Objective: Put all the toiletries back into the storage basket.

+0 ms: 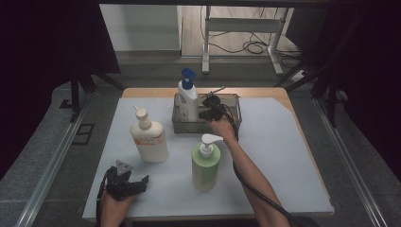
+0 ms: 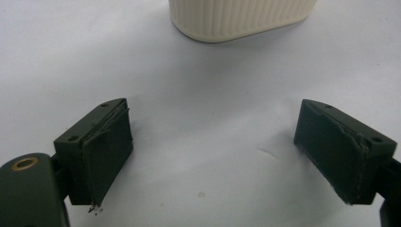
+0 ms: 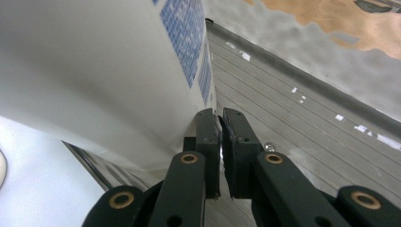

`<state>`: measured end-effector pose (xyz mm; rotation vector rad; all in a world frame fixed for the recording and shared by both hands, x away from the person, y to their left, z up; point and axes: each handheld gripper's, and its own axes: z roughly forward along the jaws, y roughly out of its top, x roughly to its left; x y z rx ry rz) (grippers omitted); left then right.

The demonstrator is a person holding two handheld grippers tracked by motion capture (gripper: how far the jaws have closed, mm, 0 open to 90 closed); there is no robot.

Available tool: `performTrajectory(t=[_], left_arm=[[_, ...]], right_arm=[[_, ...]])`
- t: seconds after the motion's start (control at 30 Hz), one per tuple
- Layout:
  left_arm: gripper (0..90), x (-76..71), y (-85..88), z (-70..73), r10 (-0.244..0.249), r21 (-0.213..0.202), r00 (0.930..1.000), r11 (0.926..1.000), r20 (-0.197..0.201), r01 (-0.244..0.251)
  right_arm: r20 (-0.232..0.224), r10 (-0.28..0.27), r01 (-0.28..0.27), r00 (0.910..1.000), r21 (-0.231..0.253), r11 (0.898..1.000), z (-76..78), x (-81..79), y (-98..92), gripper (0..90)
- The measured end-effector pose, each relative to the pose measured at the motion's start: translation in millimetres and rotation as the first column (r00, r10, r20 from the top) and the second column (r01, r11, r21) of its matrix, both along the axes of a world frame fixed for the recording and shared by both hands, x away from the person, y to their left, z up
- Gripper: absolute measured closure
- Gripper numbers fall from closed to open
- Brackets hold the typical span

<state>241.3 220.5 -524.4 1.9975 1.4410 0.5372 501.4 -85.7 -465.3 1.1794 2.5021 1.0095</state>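
The white pump bottle with the blue cap (image 1: 187,97) stands upright at the left end of the clear rectangular plastic bin (image 1: 234,113), at the far side of the pale grey surface (image 1: 283,161). The right gripper (image 1: 206,107) is inside the bin just beside this bottle; in the right gripper view its jaws are clenched with nothing between them, and the left jaw lies against or very near the bottle's white wall (image 3: 94,71). Contact cannot be confirmed. Judged from this, the bottle is already placed in the bin and is not gripped. The left gripper (image 1: 126,182) rests at the near left edge of the surface, jaws released and wide apart over bare surface, probably parked clear of the work. Ahead of it stands the cream ribbed bottle with orange label (image 1: 150,137), well apart from the bin. The green pump bottle with white dispenser (image 1: 206,163) stands near the middle, just beside the right forearm (image 1: 250,175); its position suggests it is awaiting its turn. The left gripper view cuts off all but the cream bottle's base (image 2: 241,19). The bottle's printed blue label (image 3: 187,38) is too blurred to read, and the high view is too dim to show whether the bin holds anything more.
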Motion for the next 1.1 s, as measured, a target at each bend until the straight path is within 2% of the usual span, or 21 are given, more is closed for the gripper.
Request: performTrajectory(t=[0.63,1.1], left_arm=[[11.8,0.1,0.0,0.0,0.000,0.001,1.0000,1.0000,0.000,0.000],[11.8,0.1,0.0,0.0,0.000,0.000,1.0000,1.0000,0.000,0.000]], right_arm=[[-0.003,0.029,-0.029,0.9996,-0.001,1.000,-0.5,-1.0,17.7,84.9],[0.001,0.044,-0.044,0.9990,-0.011,0.999,3.4,-2.9,17.9,85.6]])
